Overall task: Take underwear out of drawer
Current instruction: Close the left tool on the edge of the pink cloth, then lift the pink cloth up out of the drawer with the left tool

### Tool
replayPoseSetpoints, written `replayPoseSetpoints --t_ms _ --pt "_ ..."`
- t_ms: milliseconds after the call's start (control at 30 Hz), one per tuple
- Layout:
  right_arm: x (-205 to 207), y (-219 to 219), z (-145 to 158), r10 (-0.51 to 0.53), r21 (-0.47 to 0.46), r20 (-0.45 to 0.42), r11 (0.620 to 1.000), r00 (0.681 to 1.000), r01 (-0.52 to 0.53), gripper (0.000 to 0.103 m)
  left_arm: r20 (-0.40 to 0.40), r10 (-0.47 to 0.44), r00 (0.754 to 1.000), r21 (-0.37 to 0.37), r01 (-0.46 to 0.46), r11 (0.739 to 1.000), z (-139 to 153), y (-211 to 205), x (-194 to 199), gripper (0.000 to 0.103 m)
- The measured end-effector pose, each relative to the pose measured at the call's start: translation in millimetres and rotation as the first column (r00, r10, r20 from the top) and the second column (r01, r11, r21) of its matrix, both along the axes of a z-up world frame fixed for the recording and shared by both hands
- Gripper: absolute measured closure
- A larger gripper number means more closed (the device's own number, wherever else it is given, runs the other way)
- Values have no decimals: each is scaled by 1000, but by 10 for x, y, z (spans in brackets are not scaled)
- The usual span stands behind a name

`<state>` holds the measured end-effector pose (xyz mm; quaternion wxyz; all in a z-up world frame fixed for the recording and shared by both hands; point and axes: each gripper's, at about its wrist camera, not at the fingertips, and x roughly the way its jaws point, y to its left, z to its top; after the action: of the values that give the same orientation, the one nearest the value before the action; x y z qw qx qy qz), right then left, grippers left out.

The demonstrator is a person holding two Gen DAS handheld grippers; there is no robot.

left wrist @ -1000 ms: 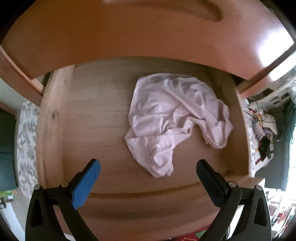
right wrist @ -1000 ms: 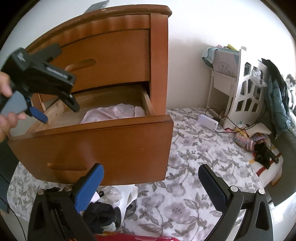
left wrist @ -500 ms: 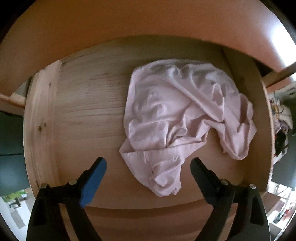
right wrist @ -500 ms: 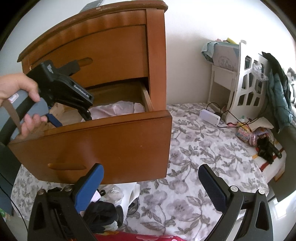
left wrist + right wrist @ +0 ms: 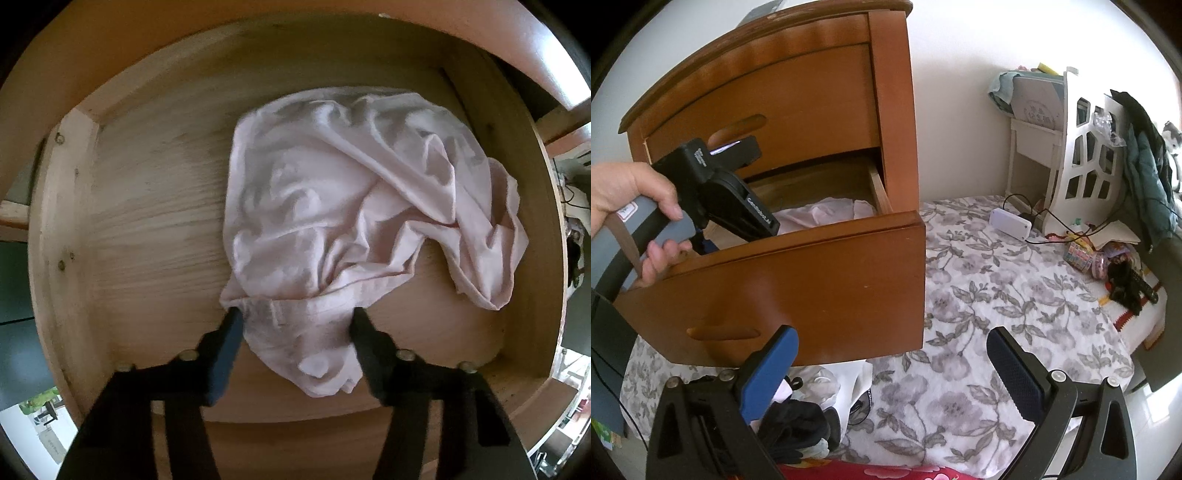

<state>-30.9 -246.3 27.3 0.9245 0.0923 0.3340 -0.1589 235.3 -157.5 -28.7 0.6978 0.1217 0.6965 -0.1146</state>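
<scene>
A crumpled pale pink underwear [image 5: 332,206] lies on the wooden floor of the pulled-out drawer [image 5: 155,221]. My left gripper [image 5: 295,314] points straight down into the drawer. Its jaws are closing and its fingertips [image 5: 232,317] straddle the near bunched end of the fabric, just touching its edges. In the right wrist view a hand [image 5: 631,199] holds that gripper's black body [image 5: 731,199] over the drawer front [image 5: 798,284], with the underwear [image 5: 820,214] showing behind it. My right gripper [image 5: 892,332] stands open and empty in front of the drawer.
The drawer belongs to a brown wooden nightstand [image 5: 812,92] with a shut drawer above. To the right lie a floral bedspread [image 5: 997,295], a white box with cables [image 5: 1012,223] and a white shelf [image 5: 1082,147]. Dark clothes and a white bag [image 5: 798,428] lie below the drawer.
The left gripper has sunk into the drawer toward the underwear and its jaws have narrowed around the near end of the fabric. The right gripper has stayed put.
</scene>
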Motion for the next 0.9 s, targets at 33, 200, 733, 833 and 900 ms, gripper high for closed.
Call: replayPoseSetpoints --t_ms 33,200,733,833,900 --pt "-1 -3 0 0 1 0 1000 1000 0 0 -1 4 1000 -8 -4 1000 -11 -3 4 55" --pt "-2 1 1 0 -1 -1 1000 1000 0 0 23 21 1000 -33 -21 999 -21 20 -2 72" --pt "-2 37 5 -5 -22 -1 1000 1000 4 0 154 117 981 -321 -62 945 241 442 -379 91" --pt "2 63 11 0 -37 -1 999 1000 0 0 217 130 967 -366 -43 930 357 543 -555 92" --pt "4 77 14 1 -45 -3 999 1000 -1 0 244 162 956 -426 -45 904 420 648 -654 92"
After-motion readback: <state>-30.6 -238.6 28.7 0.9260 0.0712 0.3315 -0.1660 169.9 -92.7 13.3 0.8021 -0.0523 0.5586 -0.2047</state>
